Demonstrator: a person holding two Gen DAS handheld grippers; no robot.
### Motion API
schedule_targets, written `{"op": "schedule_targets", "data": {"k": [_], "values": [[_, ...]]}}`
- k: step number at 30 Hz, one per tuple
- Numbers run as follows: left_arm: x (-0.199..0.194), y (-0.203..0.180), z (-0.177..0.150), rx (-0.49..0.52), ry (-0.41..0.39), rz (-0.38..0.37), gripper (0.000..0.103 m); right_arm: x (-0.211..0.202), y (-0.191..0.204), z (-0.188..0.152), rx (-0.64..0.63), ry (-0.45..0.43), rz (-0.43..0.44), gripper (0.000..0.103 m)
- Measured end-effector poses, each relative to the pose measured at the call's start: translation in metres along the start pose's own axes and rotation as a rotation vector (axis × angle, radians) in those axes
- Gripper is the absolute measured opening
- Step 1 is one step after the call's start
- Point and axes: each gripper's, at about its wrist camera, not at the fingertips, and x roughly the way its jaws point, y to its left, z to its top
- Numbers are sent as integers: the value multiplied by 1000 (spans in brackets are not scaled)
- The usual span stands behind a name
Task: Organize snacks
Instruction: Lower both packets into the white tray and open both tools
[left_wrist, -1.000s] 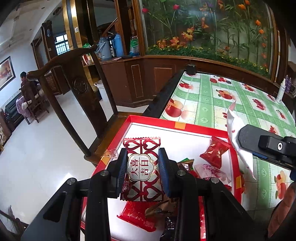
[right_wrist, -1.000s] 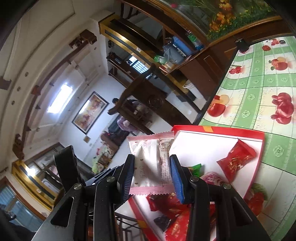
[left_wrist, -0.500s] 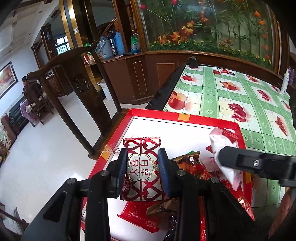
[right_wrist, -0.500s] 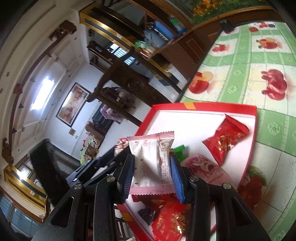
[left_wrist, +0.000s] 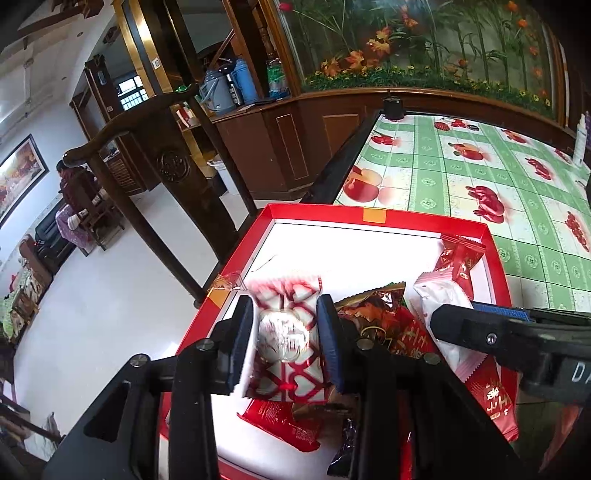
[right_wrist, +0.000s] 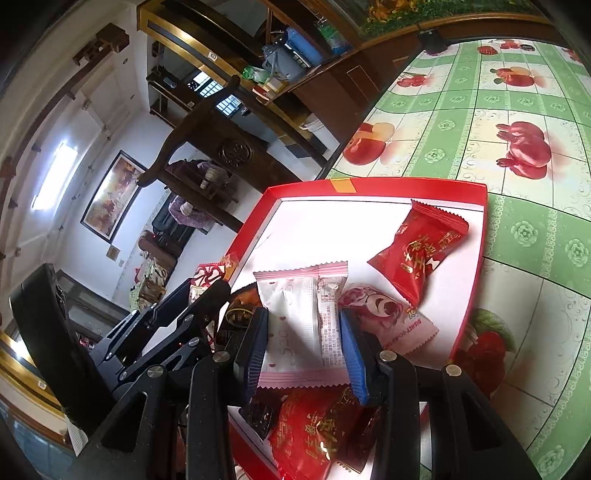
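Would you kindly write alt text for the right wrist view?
The right gripper holds a white and pink snack packet over a red tray of wrapped sweets on a green fruit-print tablecloth. A red packet lies deeper in the tray; the left gripper reaches in from the left.

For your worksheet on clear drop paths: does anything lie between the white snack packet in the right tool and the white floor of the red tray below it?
Yes. Below the white packet the tray is covered by other snacks: a pink wrapper and red packets. Bare floor shows only farther back.
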Motion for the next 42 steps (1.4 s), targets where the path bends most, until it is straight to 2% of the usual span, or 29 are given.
{"op": "schedule_targets", "data": {"k": [2,3,9,16,21,27,30,33,36,39,42], "values": [[-1,-1,0,-1,-4,20,53,-1,1,-1,-7,-4,-7,40],[-3,-1,-1,-1,-8,32,55,-2,1,-1,-8,-6,-6,40],[-8,-2,-2,2,-15,48,59,-10,2,-2,-26,-36,2,41],[-12,-4,-3,-2,-13,42,72,-20,4,-3,-41,-41,92,42],[-10,12,-10,-28,-3,73,74,-29,-6,1,8,-37,159,42],[-6,28,-14,-63,16,82,74,-49,-17,8,26,-93,138,42],[-10,26,-15,-45,2,79,74,-46,-18,8,-4,-40,26,42],[-15,23,-19,-11,-4,71,74,-34,-17,4,-58,102,-24,42],[-20,21,-27,42,2,47,74,-34,-2,-8,-223,195,-87,42],[-18,15,-33,118,20,31,74,-42,20,-24,-372,238,-29,42],[-8,9,-32,140,45,24,74,-33,30,-32,-411,255,-28,45]]}}
